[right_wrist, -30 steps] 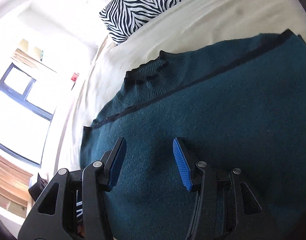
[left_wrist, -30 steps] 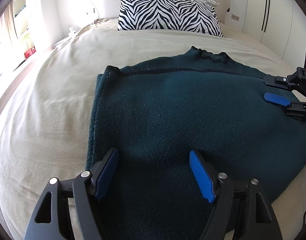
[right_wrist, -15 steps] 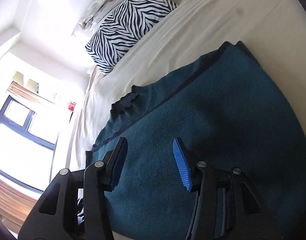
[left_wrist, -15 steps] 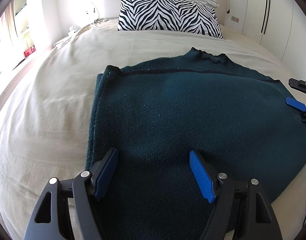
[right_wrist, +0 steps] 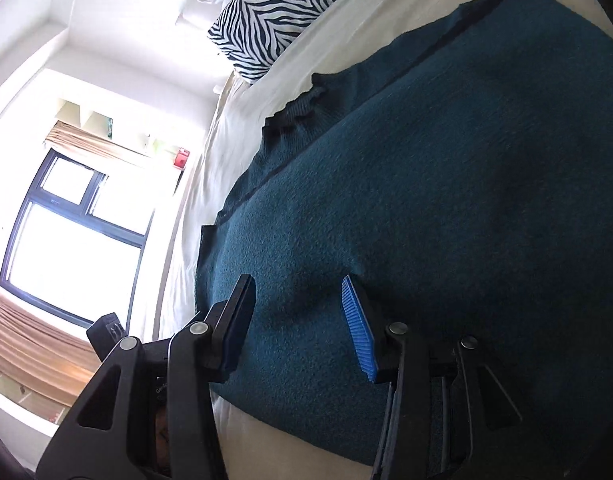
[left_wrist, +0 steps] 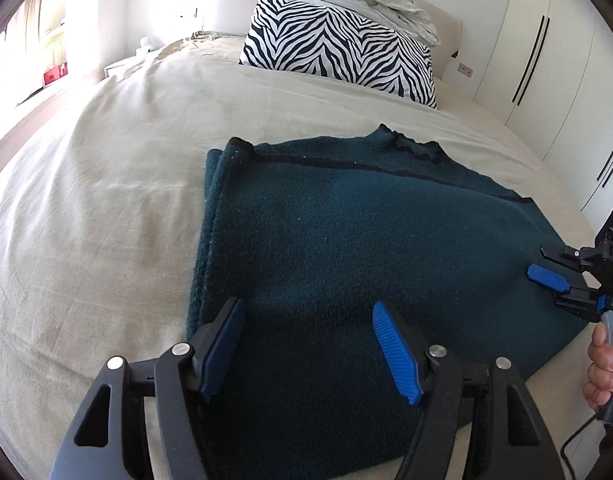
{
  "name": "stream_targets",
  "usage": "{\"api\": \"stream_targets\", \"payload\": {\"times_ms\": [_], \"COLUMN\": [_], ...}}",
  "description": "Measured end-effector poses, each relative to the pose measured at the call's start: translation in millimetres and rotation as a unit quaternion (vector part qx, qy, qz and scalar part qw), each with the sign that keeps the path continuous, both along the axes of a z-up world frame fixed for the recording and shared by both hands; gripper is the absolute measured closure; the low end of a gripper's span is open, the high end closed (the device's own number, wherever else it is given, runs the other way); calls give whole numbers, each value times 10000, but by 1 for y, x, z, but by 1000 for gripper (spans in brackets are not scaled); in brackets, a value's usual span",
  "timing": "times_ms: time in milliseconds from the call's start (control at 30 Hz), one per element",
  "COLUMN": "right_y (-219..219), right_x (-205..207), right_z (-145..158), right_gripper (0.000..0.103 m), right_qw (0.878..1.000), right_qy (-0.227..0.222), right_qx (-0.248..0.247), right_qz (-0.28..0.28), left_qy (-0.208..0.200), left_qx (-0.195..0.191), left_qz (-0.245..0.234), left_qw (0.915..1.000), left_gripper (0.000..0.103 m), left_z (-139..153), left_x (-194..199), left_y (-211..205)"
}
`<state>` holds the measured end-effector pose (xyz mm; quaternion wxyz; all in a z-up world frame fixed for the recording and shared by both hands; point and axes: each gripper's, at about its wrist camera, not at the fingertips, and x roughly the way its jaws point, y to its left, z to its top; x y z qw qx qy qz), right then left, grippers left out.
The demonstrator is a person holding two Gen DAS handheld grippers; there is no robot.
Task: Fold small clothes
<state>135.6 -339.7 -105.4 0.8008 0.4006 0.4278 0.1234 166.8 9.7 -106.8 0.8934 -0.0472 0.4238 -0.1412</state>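
Note:
A dark teal knitted sweater (left_wrist: 366,248) lies flat on the bed, folded along its left side, collar toward the pillow. It fills most of the right wrist view (right_wrist: 446,184). My left gripper (left_wrist: 306,320) is open and empty, low over the sweater's near left hem. My right gripper (right_wrist: 296,296) is open and empty over the sweater's right edge. It shows in the left wrist view (left_wrist: 546,268) at the right, held by a hand.
The beige bedsheet (left_wrist: 106,184) spreads to the left and beyond the sweater. A zebra-print pillow (left_wrist: 338,48) stands at the headboard. White wardrobe doors (left_wrist: 546,60) are at the right. A window (right_wrist: 66,224) is beside the bed.
My right gripper drew back off the sweater, then came back over its right edge. My left gripper stayed over the near hem, its view tilted slightly.

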Motion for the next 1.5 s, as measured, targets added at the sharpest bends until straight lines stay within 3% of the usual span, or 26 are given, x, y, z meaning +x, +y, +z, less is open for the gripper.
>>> {"api": "stream_targets", "payload": {"times_ms": [100,200,267,433,567,700,800,833,933,967,1033,1100,1167,1200,1233,1367,1500], "right_y": [-20,-20,-12,25,51,77,98,103,118,122,131,139,145,148,150,146,141], "right_x": [-13,-16,-15,4,21,40,56,61,72,73,79,85,90,93,95,99,97], "right_z": [15,26,30,34,34,34,31,29,22,21,16,12,6,2,-3,-16,-18], "right_gripper": [55,55,55,55,55,55,55,55,55,55,55,55,55,55,55,59,60], "right_qw": [9993,9994,9996,9987,9969,9936,9910,9904,9876,9867,9856,9841,9824,9817,9816,9824,9828], "right_qy": [-41,-179,-236,-296,-253,-233,-141,-92,-4,34,109,187,272,325,412,419,343], "right_qx": [-196,-177,-105,138,256,428,519,544,663,687,702,733,737,715,646,716,773], "right_qz": [-327,-228,-64,384,700,1021,1227,1270,1426,1472,1532,1609,1696,1733,1747,1671,1640], "left_qy": [-142,231,680,943,1314,1747,1896,1937,2337,2417,2361,2343,2396,2450,2484,2421,2273], "left_qx": [-310,-698,-970,-1402,-1830,-2664,-2823,-2974,-3762,-3841,-3686,-3720,-3794,-3848,-3901,-4051,-4088], "left_qz": [511,832,835,714,595,401,359,357,304,278,209,223,295,303,299,364,305], "left_qw": [9981,9938,9894,9830,9725,9471,9397,9342,8961,8906,8988,8979,8932,8894,8861,8809,8833], "left_gripper": [31,27,27,20,16,17,17,19,34,37,44,48,61,79,87,88,89], "left_z": [14,8,-7,-13,-18,-26,-29,-31,-44,-49,-50,-50,-53,-56,-60,-63,-50], "left_x": [-11,-2,12,27,40,48,49,49,47,46,43,42,41,41,39,37,38], "left_y": [37,67,77,79,73,70,69,71,78,77,73,73,75,76,78,82,77]}}
